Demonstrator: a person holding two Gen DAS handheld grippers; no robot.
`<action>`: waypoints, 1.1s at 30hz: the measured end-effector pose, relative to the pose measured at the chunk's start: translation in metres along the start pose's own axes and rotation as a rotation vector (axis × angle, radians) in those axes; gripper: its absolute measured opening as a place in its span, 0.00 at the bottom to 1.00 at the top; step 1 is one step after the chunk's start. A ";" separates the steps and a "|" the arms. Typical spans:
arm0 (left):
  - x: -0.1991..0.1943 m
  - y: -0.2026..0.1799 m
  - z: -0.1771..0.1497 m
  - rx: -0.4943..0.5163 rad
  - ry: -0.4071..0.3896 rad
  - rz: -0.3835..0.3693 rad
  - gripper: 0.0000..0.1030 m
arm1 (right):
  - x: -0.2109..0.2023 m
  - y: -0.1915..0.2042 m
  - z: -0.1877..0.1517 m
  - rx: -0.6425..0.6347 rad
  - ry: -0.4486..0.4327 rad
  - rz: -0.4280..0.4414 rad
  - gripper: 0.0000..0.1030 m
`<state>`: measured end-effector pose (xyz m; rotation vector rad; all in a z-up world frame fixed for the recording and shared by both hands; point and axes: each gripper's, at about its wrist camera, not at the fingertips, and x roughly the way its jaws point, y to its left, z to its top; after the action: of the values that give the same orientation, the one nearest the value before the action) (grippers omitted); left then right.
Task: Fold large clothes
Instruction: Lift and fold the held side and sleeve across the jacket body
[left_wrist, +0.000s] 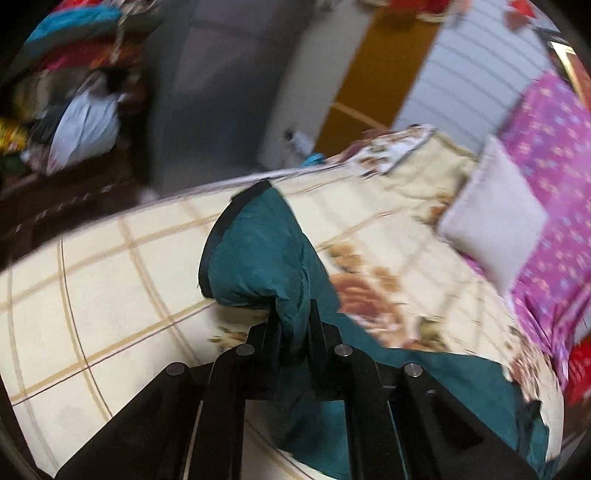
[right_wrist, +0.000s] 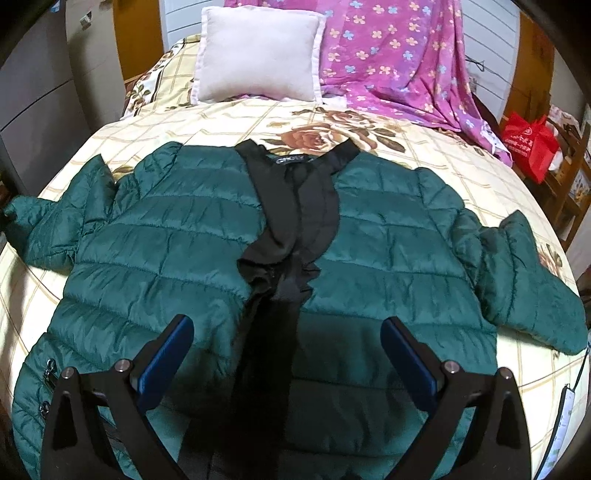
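- On the cream checked bedspread (right_wrist: 229, 118) with its brown rose print, a dark green quilted jacket (right_wrist: 177, 236) lies spread flat, front side up, filling the middle of the right wrist view.
- The jacket's black lining (right_wrist: 295, 206) shows as a strip running from the collar at 12 o'clock down toward 6 o'clock, where the front stands open.
- One sleeve (right_wrist: 51, 229) reaches out to 9 o'clock; the other sleeve (right_wrist: 532, 280) bends toward 3 o'clock and ends near the bed's edge.
- The right gripper (right_wrist: 288, 332) hangs above the jacket's lower front at 6 o'clock, its blue-padded fingers (right_wrist: 166, 354) spread wide with nothing between them.
- In the left wrist view, the left gripper (left_wrist: 293, 314) has its black fingers pressed close on a bunched fold of the green jacket, whose cuff (left_wrist: 236, 236), edged in black, rises toward 12 o'clock above the fingertips.
- More green fabric trails from that grip toward 5 o'clock across the bedspread.
- A pale square pillow (right_wrist: 258, 51) rests at 12 o'clock at the head of the bed, touching a purple flowered sheet (right_wrist: 399, 55) at 1 o'clock.
- A red bag (right_wrist: 528, 144) sits off the bed at 2 o'clock.
- The left view is blurred; a heap of mixed cloth (left_wrist: 70, 85) shows at 10 o'clock.
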<state>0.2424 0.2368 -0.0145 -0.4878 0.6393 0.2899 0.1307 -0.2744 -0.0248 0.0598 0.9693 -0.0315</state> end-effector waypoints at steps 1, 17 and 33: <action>-0.007 -0.009 0.000 0.015 -0.006 -0.018 0.00 | -0.003 -0.003 0.000 0.009 -0.003 0.007 1.00; -0.114 -0.221 -0.111 0.439 0.054 -0.371 0.00 | -0.044 -0.067 -0.012 0.088 -0.068 -0.035 1.00; -0.095 -0.321 -0.256 0.577 0.352 -0.567 0.00 | -0.040 -0.148 -0.031 0.217 -0.049 -0.071 1.00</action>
<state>0.1708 -0.1782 -0.0228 -0.1438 0.8556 -0.5211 0.0749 -0.4196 -0.0151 0.2234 0.9157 -0.2027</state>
